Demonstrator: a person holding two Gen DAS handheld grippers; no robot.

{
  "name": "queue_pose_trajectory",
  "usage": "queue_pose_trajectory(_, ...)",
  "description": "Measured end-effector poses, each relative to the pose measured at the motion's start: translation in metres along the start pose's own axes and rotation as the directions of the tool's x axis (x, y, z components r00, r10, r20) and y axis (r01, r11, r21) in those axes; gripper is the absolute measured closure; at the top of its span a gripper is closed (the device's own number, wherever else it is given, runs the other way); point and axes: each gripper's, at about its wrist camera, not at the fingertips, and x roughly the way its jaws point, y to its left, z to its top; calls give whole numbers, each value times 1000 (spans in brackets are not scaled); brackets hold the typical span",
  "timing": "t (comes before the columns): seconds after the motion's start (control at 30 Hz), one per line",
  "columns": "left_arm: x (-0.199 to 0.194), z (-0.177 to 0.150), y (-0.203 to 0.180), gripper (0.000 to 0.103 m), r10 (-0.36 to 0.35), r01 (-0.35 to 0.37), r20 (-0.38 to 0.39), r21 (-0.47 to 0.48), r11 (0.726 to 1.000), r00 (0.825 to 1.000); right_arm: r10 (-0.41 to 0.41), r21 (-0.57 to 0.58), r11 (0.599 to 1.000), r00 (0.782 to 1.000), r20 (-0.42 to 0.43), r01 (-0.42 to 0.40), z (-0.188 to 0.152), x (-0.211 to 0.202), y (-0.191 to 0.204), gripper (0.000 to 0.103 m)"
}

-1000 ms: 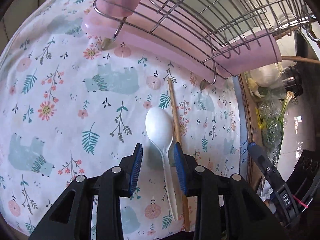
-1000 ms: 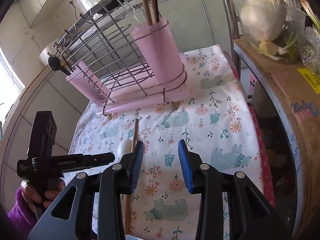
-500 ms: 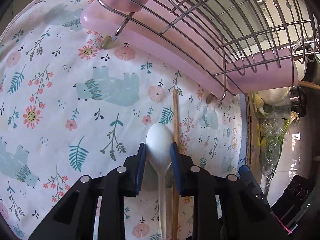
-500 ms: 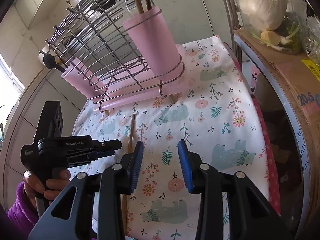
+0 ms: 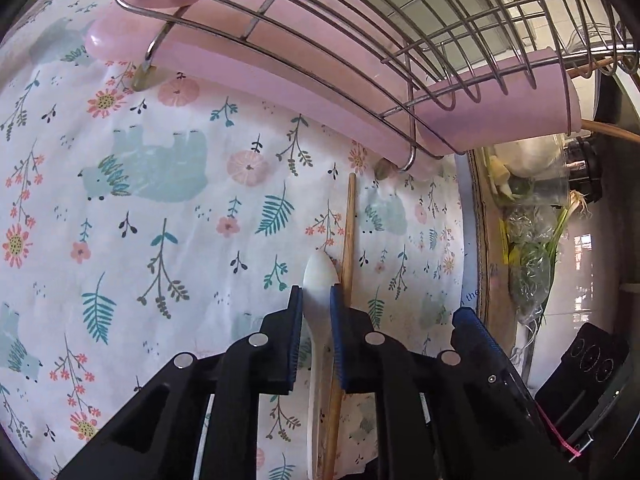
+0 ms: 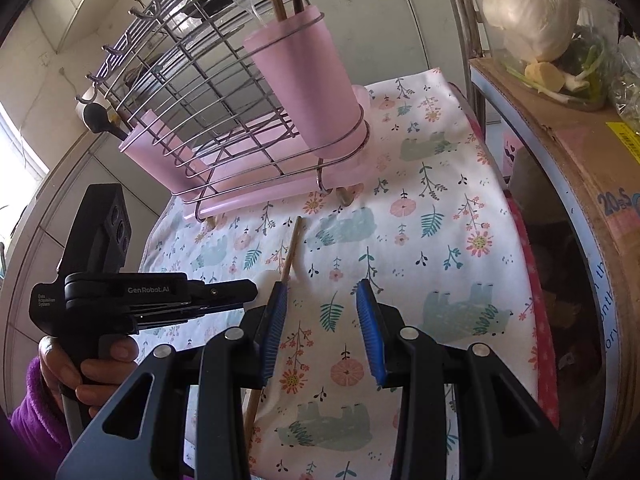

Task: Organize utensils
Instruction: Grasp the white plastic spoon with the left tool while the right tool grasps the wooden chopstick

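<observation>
My left gripper (image 5: 316, 300) is shut on a white plastic spoon (image 5: 319, 276), gripping it just behind the bowl, which pokes out past the fingertips. A wooden chopstick (image 5: 347, 248) lies on the floral cloth right beside the spoon, also seen in the right wrist view (image 6: 291, 252). My right gripper (image 6: 322, 300) is open and empty above the cloth, beside the left gripper (image 6: 244, 294). A pink utensil cup (image 6: 308, 92) hangs on the wire rack (image 6: 192, 92) and holds several sticks.
The rack's pink drip tray (image 5: 304, 92) spans the far side of the cloth (image 5: 160, 200). A cardboard box (image 6: 580, 184) with bagged vegetables (image 6: 536, 24) stands along the right. A black ladle (image 6: 98, 118) hangs at the rack's left end.
My left gripper closed from open onto the white spoon and tilted it onto its edge. The right gripper stayed open and shifted only slightly.
</observation>
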Motion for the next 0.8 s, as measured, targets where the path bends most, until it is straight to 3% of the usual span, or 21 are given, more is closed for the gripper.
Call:
queue_pose_trajectory(0.33,6,-9,-20,94,-48,50,-27,79,996,998,18,39,999,999,-42,-16,0,11,-7,66)
queue_pose_trajectory(0.63,18,-8,-37,93,41,-35,-28,167,985,999,3,48,999,998,-67,1,-2,19,-13,66)
queue_pose_trajectory(0.8,13,-10,-37,100,49,-49,3,194,980,999,19,74,997,996,-89,-13,5,24,-16,67)
